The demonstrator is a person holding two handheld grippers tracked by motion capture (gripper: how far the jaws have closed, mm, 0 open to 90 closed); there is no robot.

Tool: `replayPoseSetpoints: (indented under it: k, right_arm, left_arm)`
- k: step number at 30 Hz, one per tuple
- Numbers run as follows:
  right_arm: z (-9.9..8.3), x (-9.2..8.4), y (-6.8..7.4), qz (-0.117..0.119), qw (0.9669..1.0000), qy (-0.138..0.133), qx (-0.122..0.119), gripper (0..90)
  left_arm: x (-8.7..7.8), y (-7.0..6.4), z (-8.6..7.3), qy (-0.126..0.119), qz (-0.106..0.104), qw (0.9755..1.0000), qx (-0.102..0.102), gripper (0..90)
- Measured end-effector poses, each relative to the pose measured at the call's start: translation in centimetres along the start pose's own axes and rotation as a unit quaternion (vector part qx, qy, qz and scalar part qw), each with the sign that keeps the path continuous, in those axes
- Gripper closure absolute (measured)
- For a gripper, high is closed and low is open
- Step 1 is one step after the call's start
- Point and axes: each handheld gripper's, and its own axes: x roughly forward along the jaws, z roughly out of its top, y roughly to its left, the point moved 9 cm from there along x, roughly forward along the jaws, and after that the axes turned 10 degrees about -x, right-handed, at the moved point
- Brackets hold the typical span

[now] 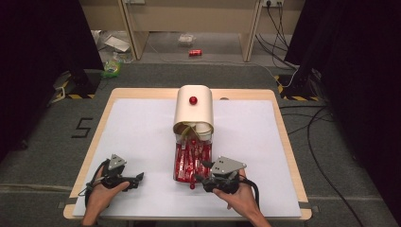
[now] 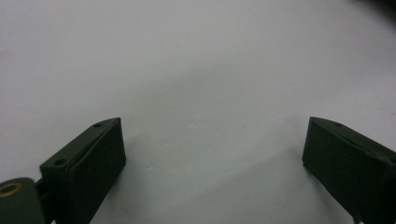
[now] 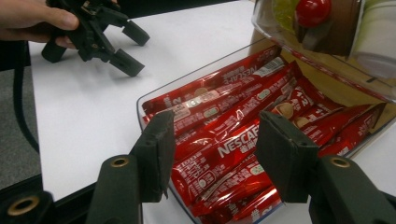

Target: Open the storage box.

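High view: a clear tray point(image 1: 176, 161) of red sachets point(image 1: 188, 161) sits mid-table point(image 1: 137, 132), its far end under a raised cream lid point(image 1: 194, 111) with a red knob point(image 1: 193, 100). The left gripper point(image 1: 137, 178) rests well left of the tray; the right gripper point(image 1: 197, 180) is at its near end.

Left gripper view: jaws wide apart over bare table.

Right gripper view: jaws part-open astride the sachets' point(image 3: 233, 135) near ends, no pad contact evident.

Red coffee sachets point(image 3: 233, 144) lie packed in clear tray point(image 3: 154, 95).
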Motion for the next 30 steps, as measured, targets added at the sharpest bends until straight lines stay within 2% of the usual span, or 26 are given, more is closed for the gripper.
replayPoseSetpoints:
  k: [16,30]
  right_arm:
    - [0.5,0.9,-1.3,-0.032,0.9992,0.012,0.019,47.3]
    - [0.1,1.5,-2.6,-0.043,0.9985,0.02,0.026,47.6]
  left_arm:
    - [0.0,0.0,0.0,-0.001,-0.001,1.0,-0.002,5.0]
    - [0.0,0.0,0.0,-0.001,-0.001,1.0,-0.002,5.0]
